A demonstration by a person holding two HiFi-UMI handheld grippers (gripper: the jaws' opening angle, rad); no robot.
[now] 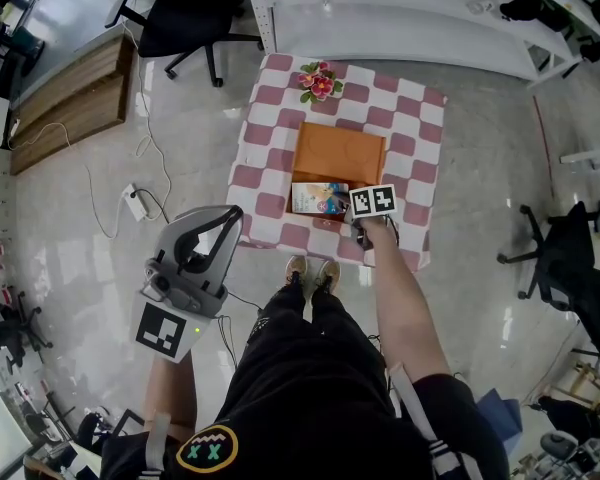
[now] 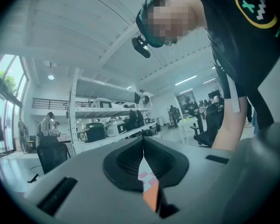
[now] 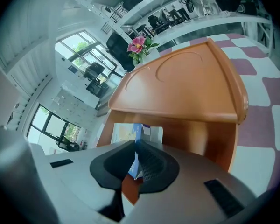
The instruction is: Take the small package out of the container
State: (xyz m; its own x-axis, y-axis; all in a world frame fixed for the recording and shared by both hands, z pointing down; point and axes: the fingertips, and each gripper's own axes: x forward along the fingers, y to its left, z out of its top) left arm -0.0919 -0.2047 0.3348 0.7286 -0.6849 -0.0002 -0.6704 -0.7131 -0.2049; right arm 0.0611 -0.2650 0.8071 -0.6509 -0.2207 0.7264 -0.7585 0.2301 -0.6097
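Observation:
An orange container (image 1: pixel 340 155) stands on a table with a pink-and-white checked cloth (image 1: pixel 420 128). At its near, open side lies the small blue-and-white package (image 1: pixel 318 198). My right gripper (image 1: pixel 350 208) reaches it from the near right. In the right gripper view the jaws (image 3: pixel 134 146) are shut on the package's edge (image 3: pixel 130 133), under the container's orange top (image 3: pixel 186 83). My left gripper (image 1: pixel 232 213) hangs low at the left, away from the table. Its pads (image 2: pixel 143 139) meet with nothing between them.
A pink flower (image 1: pixel 319 81) sits at the table's far edge, behind the container. A black office chair (image 1: pixel 185 18) stands beyond the table, another (image 1: pixel 565 258) to the right. A power strip (image 1: pixel 136 203) with cables lies on the floor at left, near a wooden bench (image 1: pixel 70 93).

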